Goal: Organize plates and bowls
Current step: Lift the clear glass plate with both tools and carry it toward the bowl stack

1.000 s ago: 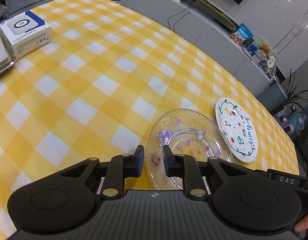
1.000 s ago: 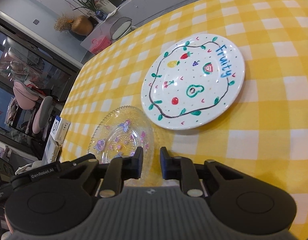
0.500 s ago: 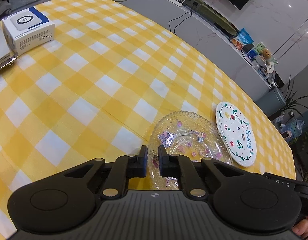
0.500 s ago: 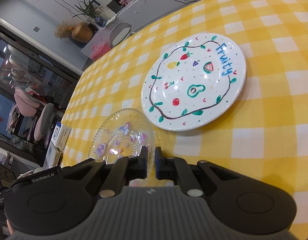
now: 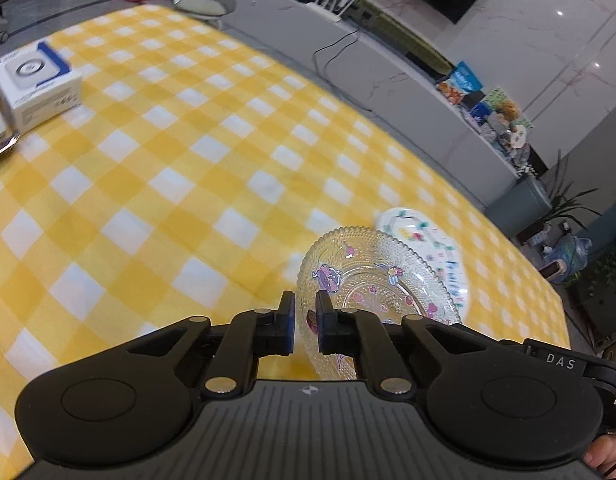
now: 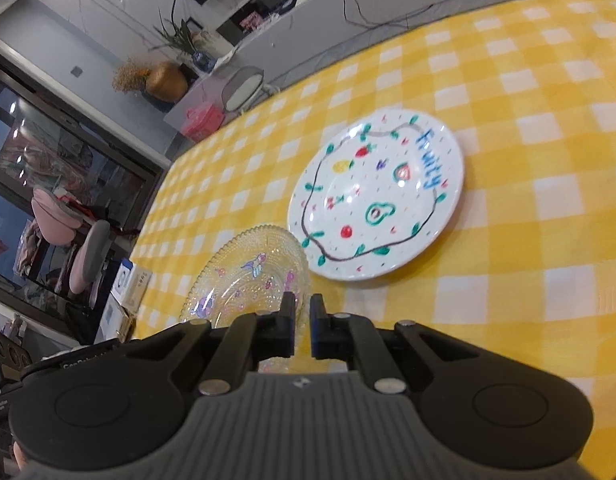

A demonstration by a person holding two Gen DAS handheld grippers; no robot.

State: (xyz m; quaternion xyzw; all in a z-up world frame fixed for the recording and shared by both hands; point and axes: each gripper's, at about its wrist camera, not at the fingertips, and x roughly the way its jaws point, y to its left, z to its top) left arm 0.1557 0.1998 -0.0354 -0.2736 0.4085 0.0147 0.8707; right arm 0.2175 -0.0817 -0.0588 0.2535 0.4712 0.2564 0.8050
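Two grippers: both pinch one glass plate at its near rim
Left wrist view, left gripper [image 5: 306, 312]: jaws nearly together, clamped on the rim of the glass plate [image 5: 373, 284]
White plate [image 5: 435, 246]: beyond the jaws to the right, partly behind the glass plate, on the checked tablecloth [image 5: 148, 184]
White box [image 5: 34, 88]: far left of the jaws
Right wrist view, right gripper [image 6: 302, 314]: jaws nearly together, gripping the glass plate's [image 6: 248, 284] rim
White plate [image 6: 377, 200]: ahead of the jaws, slightly right, flat on the cloth
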